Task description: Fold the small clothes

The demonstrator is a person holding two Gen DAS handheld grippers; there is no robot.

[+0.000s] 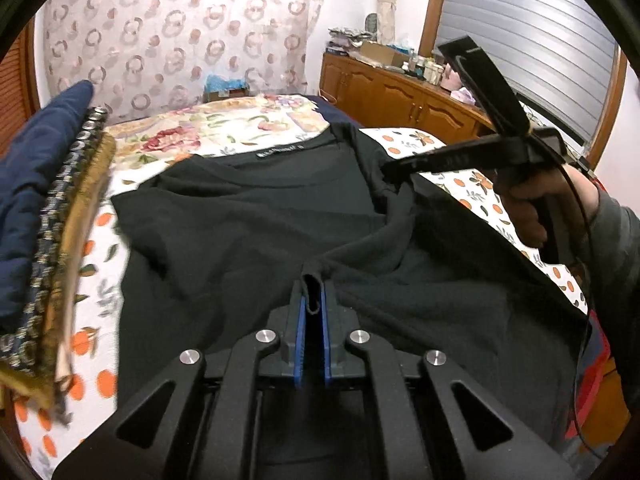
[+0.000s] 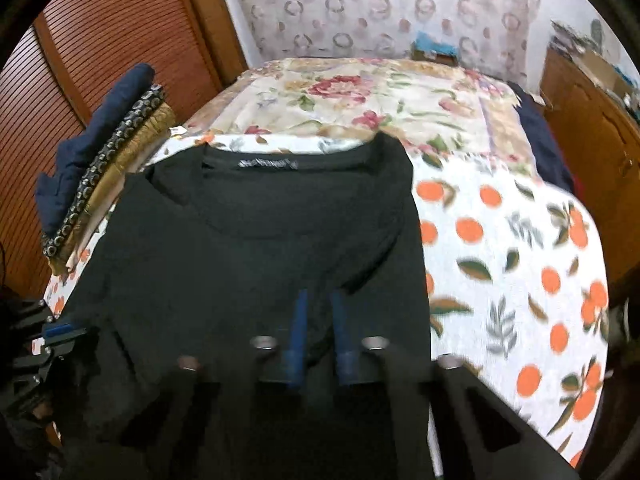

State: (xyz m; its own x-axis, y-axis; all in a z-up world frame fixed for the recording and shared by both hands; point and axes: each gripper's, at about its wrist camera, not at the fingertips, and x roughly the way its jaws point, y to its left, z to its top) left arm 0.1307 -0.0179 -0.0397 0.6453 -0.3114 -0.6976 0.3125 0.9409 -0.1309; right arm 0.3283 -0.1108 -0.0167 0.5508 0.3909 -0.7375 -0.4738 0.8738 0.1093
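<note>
A bed point(image 2: 520, 248) was covered by a white sheet printed with oranges, with a floral quilt point(image 2: 360, 96) laid across its far end. A black shirt point(image 1: 248, 216) was spread over the near part of the sheet, collar and label turned toward the quilt; its right side was lifted and gathered toward the middle. A stack of folded clothes point(image 2: 100, 160), navy on top with patterned and tan pieces beneath, was seen at the left edge of the bed, just beside the shirt's shoulder. A wooden cabinet point(image 1: 400, 92) crowded with small items was seen beyond the bed on the right, and a slatted wooden door point(image 2: 100, 40) on the left.

The left claw point(image 1: 314, 300) was pressed together on a fold of the shirt's fabric, which was pinched between its blue pads point(image 1: 302, 320). The right claw point(image 2: 318, 312) was held low over the shirt; in the blurred right wrist view a narrow gap showed between its pads. In the left wrist view its tip point(image 1: 394, 168) was seen gripping the raised right shoulder of the shirt, with the person's hand point(image 1: 540, 208) wrapped around the handle.
</note>
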